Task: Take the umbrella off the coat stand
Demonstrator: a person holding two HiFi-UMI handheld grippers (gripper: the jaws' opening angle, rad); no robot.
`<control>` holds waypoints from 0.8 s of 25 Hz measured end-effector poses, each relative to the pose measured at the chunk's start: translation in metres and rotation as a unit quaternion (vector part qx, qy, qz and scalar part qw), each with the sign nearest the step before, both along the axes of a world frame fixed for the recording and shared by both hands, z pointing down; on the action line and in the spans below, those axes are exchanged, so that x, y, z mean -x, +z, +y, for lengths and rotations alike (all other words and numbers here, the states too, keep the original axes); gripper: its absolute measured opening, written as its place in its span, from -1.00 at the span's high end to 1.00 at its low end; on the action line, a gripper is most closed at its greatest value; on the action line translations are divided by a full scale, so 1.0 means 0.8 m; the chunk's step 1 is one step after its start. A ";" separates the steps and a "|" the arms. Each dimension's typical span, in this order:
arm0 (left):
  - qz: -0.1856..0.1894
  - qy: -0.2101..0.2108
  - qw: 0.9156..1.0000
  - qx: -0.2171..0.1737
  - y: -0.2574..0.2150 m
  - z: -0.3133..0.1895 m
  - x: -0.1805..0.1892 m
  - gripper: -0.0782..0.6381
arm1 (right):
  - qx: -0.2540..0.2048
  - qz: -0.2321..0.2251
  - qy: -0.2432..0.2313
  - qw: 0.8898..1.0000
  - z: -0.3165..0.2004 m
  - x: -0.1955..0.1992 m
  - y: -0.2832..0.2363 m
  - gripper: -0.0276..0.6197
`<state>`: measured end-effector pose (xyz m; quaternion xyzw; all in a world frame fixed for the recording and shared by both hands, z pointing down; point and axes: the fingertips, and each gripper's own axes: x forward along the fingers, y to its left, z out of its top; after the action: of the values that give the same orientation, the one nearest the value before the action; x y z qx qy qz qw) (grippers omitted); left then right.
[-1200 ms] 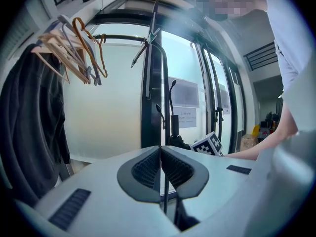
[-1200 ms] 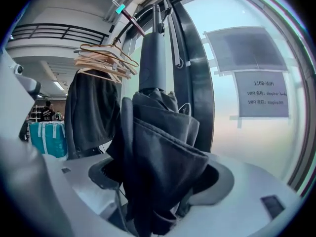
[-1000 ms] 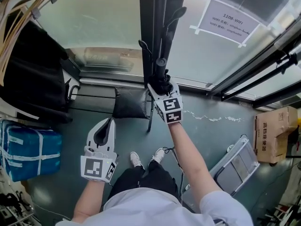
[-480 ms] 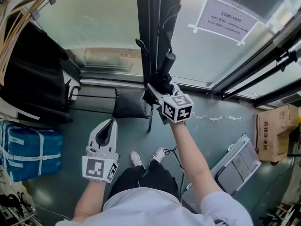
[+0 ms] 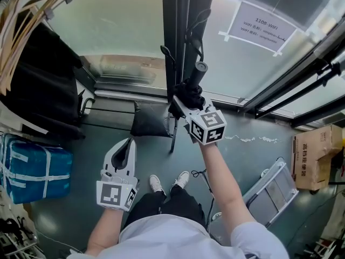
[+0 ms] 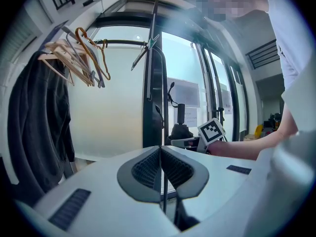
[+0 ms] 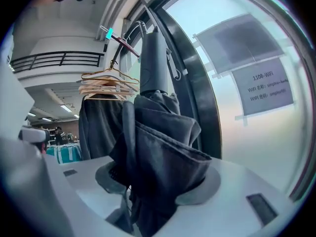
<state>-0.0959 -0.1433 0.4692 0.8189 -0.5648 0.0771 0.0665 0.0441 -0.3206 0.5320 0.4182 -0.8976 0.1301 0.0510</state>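
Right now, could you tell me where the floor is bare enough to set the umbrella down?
Bare floor lies between the coat stand and the stepladder. It is crowded left, by the dark coat and blue bundle.

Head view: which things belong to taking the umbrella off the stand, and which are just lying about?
Job: umbrella, coat stand, right gripper clamped on the umbrella.
Lying about: wooden hangers, black coat, blue bundle, cardboard box.

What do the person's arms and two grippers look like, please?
The left gripper and right gripper are white with dark ribbed pads and a cube of black square markers. Short white sleeves leave the arms bare. The right jaws have just been closing on the umbrella.
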 end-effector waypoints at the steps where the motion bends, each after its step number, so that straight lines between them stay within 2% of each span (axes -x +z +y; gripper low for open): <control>1: 0.001 -0.001 1.000 -0.001 -0.001 0.002 0.000 0.70 | -0.006 0.005 0.002 1.000 0.000 -0.003 -0.005 0.15; 20: 0.018 -0.009 0.999 -0.039 -0.036 0.005 0.007 0.70 | -0.068 0.029 0.003 0.997 -0.005 -0.021 -0.099 0.15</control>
<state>-0.1019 -0.1390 0.4401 0.8170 -0.5734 0.0396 0.0458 0.0611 -0.3244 0.4530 0.4270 -0.9012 0.0566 0.0486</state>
